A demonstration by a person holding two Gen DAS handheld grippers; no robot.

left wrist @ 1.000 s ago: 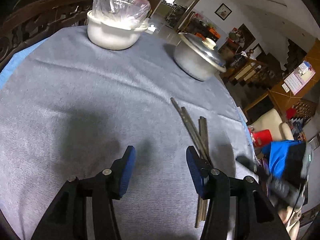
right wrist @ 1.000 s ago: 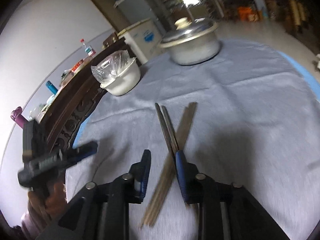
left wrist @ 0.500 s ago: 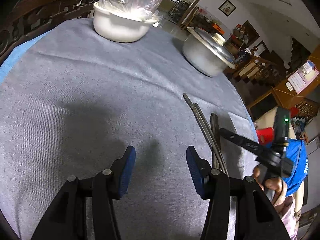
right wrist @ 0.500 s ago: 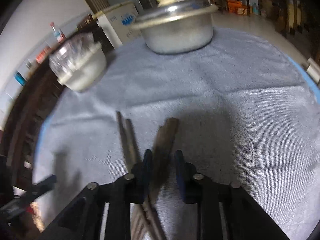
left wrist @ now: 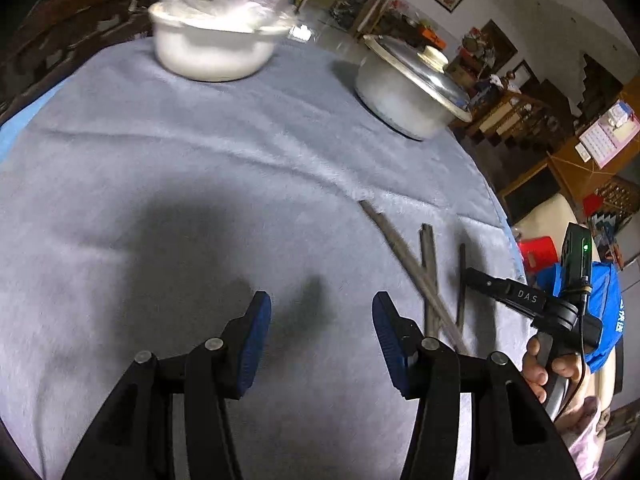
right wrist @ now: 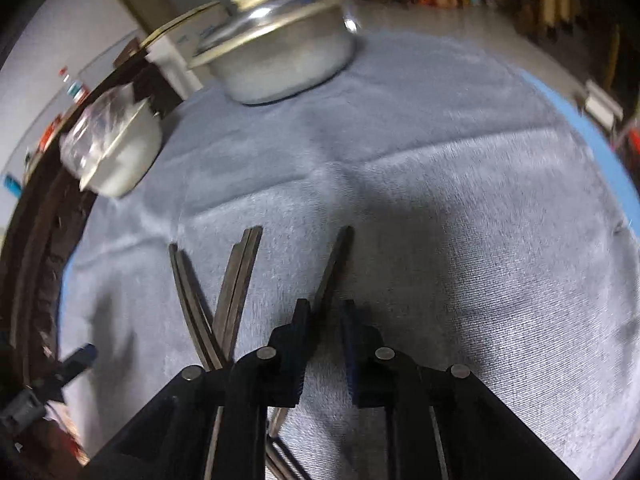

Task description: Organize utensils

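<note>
A: Starting nearest, what has the right gripper got?

B: Its fingers are nearly closed on one dark chopstick, which runs forward between the pads and points away across the grey cloth. From the left wrist view the same stick sits apart from the others, at the gripper's tip.

A: And the left gripper?

B: Spread wide, nothing between its blue pads, hovering over bare cloth.

A: Where are the other chopsticks?

B: Two pairs lie crossed in an X on the cloth, just left of the right gripper. In the left view that crossing is just right of the left gripper's right finger.

A: Farther back?

B: A lidded metal pot and a white bowl covered in clear plastic stand well apart at the far edge. Both look blurred.
</note>
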